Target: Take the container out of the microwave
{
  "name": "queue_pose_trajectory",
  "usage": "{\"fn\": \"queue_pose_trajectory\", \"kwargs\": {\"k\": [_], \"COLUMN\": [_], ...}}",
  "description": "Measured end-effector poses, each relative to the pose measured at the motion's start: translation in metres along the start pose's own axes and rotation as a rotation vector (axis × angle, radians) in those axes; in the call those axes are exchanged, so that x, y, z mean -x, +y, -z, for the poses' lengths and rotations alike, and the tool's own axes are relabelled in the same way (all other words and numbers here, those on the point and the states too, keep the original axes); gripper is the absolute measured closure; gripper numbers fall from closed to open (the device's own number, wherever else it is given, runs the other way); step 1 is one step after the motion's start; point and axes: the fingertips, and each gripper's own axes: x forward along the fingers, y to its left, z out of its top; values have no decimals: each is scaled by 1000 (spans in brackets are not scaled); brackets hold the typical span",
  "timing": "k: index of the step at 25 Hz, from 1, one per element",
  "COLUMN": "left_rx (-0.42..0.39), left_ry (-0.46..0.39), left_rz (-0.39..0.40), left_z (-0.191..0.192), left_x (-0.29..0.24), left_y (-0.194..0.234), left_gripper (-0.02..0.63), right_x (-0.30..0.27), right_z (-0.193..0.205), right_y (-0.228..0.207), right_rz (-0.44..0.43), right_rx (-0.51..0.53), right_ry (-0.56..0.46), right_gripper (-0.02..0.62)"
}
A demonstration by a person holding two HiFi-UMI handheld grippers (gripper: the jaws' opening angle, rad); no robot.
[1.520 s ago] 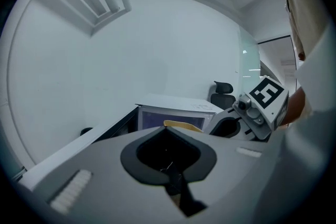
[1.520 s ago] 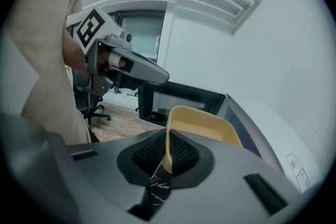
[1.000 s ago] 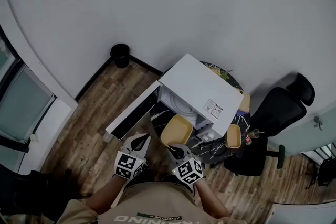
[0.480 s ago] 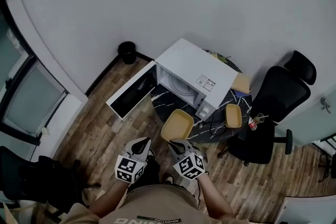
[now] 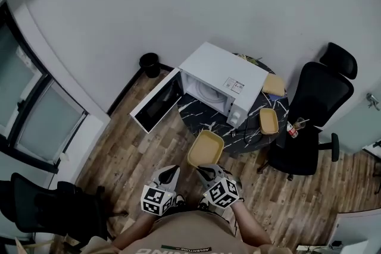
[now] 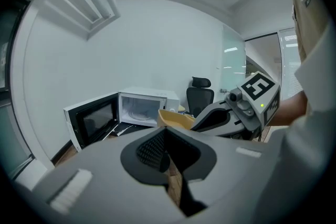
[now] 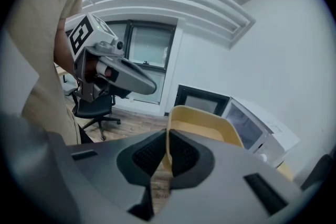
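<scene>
While the left tongs (image 5: 171,169) are closed empty, the container (image 5: 205,147) is held by its near rim in the right tongs (image 5: 203,169).

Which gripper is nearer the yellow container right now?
Right. The right gripper grips the yellow container by its near rim; the left gripper, shut and empty, sits apart to its left.

A yellow container (image 5: 206,148) at the tip of the right hand-held gripper (image 5: 203,171), outside the open microwave (image 5: 221,71).
</scene>
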Motion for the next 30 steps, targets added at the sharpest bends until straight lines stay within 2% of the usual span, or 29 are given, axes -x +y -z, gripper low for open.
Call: {"fn": "queue_pose_trajectory", "kwargs": {"k": [5, 10, 24, 30], "left_rx": [-22, -15, -11, -11], "left_ry": [-54, -47, -44, -43], "left_rz": [39, 60, 53, 40], "left_z": [-16, -12, -3, -2], "left_x": [-4, -7, 2, 9], "left_y": [3, 16, 25, 27], "left_gripper": [603, 603, 603, 603], "right_x": [5, -1, -8, -9], "right_z": [-6, -5, -1, -7], "right_y": [1, -2, -2, -4], "right_rz": [32, 49, 51, 69], "right_rx": [13, 3, 19, 21], "right_ry": [19, 46, 78, 61], "right_gripper": [586, 586, 586, 586]}}
